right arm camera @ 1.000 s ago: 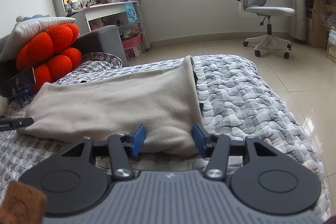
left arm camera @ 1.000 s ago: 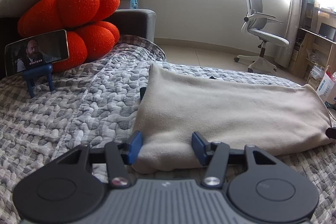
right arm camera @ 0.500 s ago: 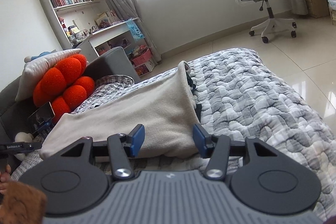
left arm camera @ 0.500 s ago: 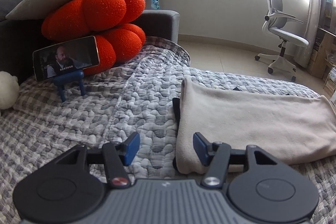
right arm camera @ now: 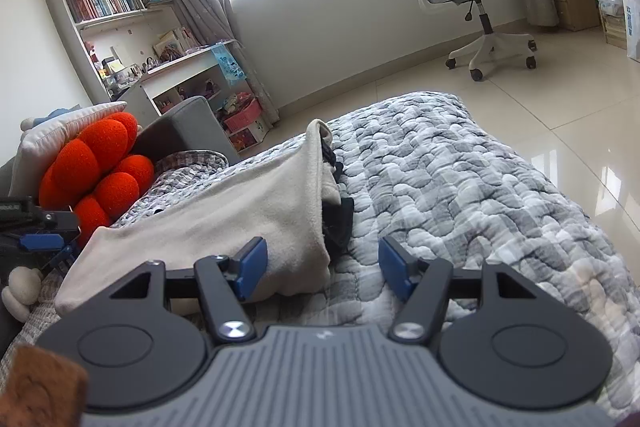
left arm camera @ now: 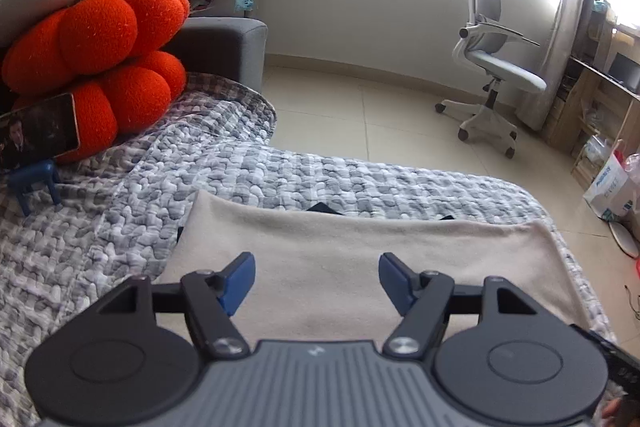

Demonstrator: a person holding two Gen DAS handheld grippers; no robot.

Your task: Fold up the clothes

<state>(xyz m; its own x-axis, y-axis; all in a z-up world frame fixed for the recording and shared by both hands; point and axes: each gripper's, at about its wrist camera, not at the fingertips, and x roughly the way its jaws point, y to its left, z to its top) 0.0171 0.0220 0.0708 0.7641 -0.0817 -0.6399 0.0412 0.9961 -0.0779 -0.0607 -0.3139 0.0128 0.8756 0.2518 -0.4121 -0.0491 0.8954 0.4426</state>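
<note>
1. A beige fleece garment (left arm camera: pixel 360 251) lies flat on a grey and white quilted bed cover (left arm camera: pixel 168 195). It is folded into a long strip, and a darker lining or second layer peeks out along its far edge and at one short end.

2. The strip's long axis runs across the left wrist view, from side to side. In the right wrist view the same garment (right arm camera: pixel 224 211) stretches away to the left of the camera, with its near short end closest to that gripper.

3. The left gripper (left arm camera: pixel 316 281) hovers over the middle of the strip's long near edge. Its blue pads are apart and widening, and the cloth lies below the gap rather than pinched in it.

4. The right gripper (right arm camera: pixel 322 269) sits at the strip's short end. Its pads are also spreading; the garment's corner is between them, nearer the left pad, with no pad pressing on it that I can see.

5. By my judgement, the next fold would bring one short end over towards the other, along the long axis. The right gripper is the nearer one to a short end.

6. Further out, an orange cushion (left arm camera: pixel 100 59) and a propped phone (left arm camera: pixel 38 131) rest at the head of the bed, well apart from the garment.
</note>
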